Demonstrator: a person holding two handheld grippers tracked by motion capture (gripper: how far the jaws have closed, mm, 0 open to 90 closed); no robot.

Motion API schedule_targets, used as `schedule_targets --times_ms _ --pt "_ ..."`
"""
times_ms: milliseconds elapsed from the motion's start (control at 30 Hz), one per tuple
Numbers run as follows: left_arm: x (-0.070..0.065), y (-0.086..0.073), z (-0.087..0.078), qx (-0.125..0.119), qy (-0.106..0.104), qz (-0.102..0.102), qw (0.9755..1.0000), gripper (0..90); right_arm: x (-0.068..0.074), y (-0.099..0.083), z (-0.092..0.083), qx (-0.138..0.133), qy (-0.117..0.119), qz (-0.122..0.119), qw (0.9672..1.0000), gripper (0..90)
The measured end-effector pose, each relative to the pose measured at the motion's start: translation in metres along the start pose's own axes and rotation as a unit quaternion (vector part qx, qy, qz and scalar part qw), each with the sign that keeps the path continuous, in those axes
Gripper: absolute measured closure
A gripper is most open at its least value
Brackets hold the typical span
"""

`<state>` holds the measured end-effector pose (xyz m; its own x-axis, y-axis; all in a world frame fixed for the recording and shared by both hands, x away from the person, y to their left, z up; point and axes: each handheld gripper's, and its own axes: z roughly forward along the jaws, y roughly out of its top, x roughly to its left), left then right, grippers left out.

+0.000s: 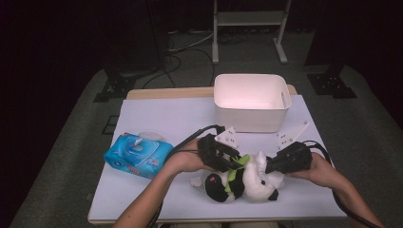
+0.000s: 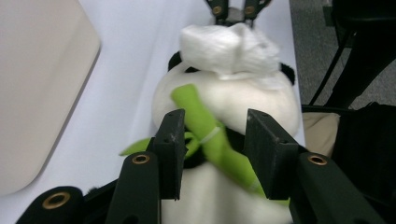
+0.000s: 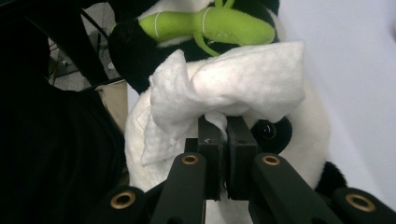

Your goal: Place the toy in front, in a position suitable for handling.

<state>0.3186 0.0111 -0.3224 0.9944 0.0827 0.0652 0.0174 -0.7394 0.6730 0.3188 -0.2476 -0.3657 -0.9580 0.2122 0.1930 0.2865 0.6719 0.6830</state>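
just in front of the white bin [image 1: 250, 102], near the table's front edge, lies the panda plush [image 1: 240, 180] with its green bamboo stalk [image 2: 208, 135]. left of the bin and well apart from the plush sits the blue wipes pack [image 1: 138, 154]. the left gripper [image 2: 212, 149] has its jaws partly open either side of the stalk, seemingly not pressing it, though the view is blurred. the right gripper [image 3: 223, 142] has its jaws pinched shut on a white wipe [image 3: 233, 91] draped over the plush.
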Motion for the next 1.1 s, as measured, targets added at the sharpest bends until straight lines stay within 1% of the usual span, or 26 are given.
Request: schedule_targets --times_ms 67,133,167,200,233,333,367,400,467,500,567,600,667,733,767,833,867,933,1000,1033,1067,1100 --pt "0.0 0.001 0.008 0.004 -0.004 0.0 1.0 57.0 0.001 -0.001 0.0 -0.002 0.0 0.001 1.0 85.8" --pt "0.001 0.003 0.016 0.021 0.001 0.007 0.9998 56.2 0.002 -0.001 0.0 -0.001 0.0 -0.002 1.0 85.9" --pt "0.002 0.004 0.019 0.027 -0.001 0.008 0.9996 55.9 0.003 -0.001 0.0 0.0 0.002 -0.003 1.0 85.9" --pt "0.002 0.004 0.023 0.025 -0.007 0.004 0.9996 55.8 0.003 -0.002 -0.001 0.0 0.001 -0.005 1.0 85.8" --pt "0.003 0.005 0.025 0.027 -0.009 0.005 0.9996 56.1 0.004 -0.002 -0.001 -0.001 -0.001 -0.003 1.0 85.8" --pt "0.003 0.005 0.029 0.02 -0.015 0.007 0.9997 61.0 0.004 -0.004 -0.004 -0.004 -0.005 -0.002 1.0 85.7" --pt "0.003 0.006 0.029 0.019 -0.012 0.006 0.9997 62.8 0.003 -0.005 -0.006 -0.006 -0.003 0.001 1.0 85.7" --pt "0.003 0.006 0.028 0.019 -0.011 0.006 0.9997 63.3 0.002 -0.005 -0.01 -0.011 -0.008 0.001 0.9999 85.7" --pt "0.003 0.007 0.027 0.016 -0.014 0.005 0.9998 63.5 0.002 -0.006 -0.014 -0.013 -0.01 0.006 0.9998 85.7" --pt "0.002 0.007 0.025 0.011 -0.015 0.004 0.9998 62.7 0.001 -0.007 -0.018 -0.011 -0.016 0.004 0.9998 85.7" --pt "0.002 0.007 0.021 0.002 -0.014 0.003 0.9999 60.4 -0.001 -0.012 -0.027 -0.011 -0.031 0.011 0.9994 85.7" --pt "0.002 0.007 0.018 -0.005 -0.012 0.0 0.9999 59.1 -0.002 -0.016 -0.031 -0.011 -0.039 0.018 0.999 85.7" --pt "0.001 0.006 0.013 -0.009 -0.01 0.0 0.9999 56.7 -0.008 -0.026 -0.041 -0.014 -0.053 0.033 0.998 85.7" --pt "0.001 0.004 0.007 -0.01 -0.002 0.0 0.9999 55.4 -0.014 -0.038 -0.05 -0.015 -0.07 0.054 0.996 85.7" --pt "0.001 0.002 0.005 -0.015 0.001 -0.004 0.9999 54.5 -0.016 -0.043 -0.054 -0.014 -0.078 0.062 0.9949 85.7" --pt "0.001 0.0 0.001 -0.017 0.003 -0.006 0.9998 52.4 -0.02 -0.055 -0.059 -0.007 -0.091 0.078 0.9927 85.4" --pt "0.001 -0.005 -0.004 -0.025 0.009 -0.015 0.9995 51.9 -0.021 -0.062 -0.061 -0.006 -0.094 0.09 0.9915 85.3" --pt "0.002 -0.01 -0.009 -0.027 0.015 -0.019 0.9993 51.0 -0.023 -0.074 -0.063 -0.002 -0.101 0.103 0.9895 84.9" --pt "0.001 -0.015 -0.013 -0.031 0.02 -0.026 0.999 50.0 -0.026 -0.089 -0.064 0.006 -0.111 0.121 0.9864 84.9" --pt "0.001 -0.017 -0.016 -0.03 0.022 -0.026 0.999 49.5 -0.027 -0.096 -0.065 0.003 -0.111 0.13 0.9853 84.9" --pt "0.001 -0.019 -0.018 -0.034 0.024 -0.03 0.9987 49.0 -0.028 -0.103 -0.065 0.004 -0.11 0.139 0.9843 84.8" --pt "0.001 -0.022 -0.02 -0.036 0.026 -0.033 0.9985 48.7 -0.027 -0.108 -0.066 0.007 -0.114 0.145 0.9827 84.4"
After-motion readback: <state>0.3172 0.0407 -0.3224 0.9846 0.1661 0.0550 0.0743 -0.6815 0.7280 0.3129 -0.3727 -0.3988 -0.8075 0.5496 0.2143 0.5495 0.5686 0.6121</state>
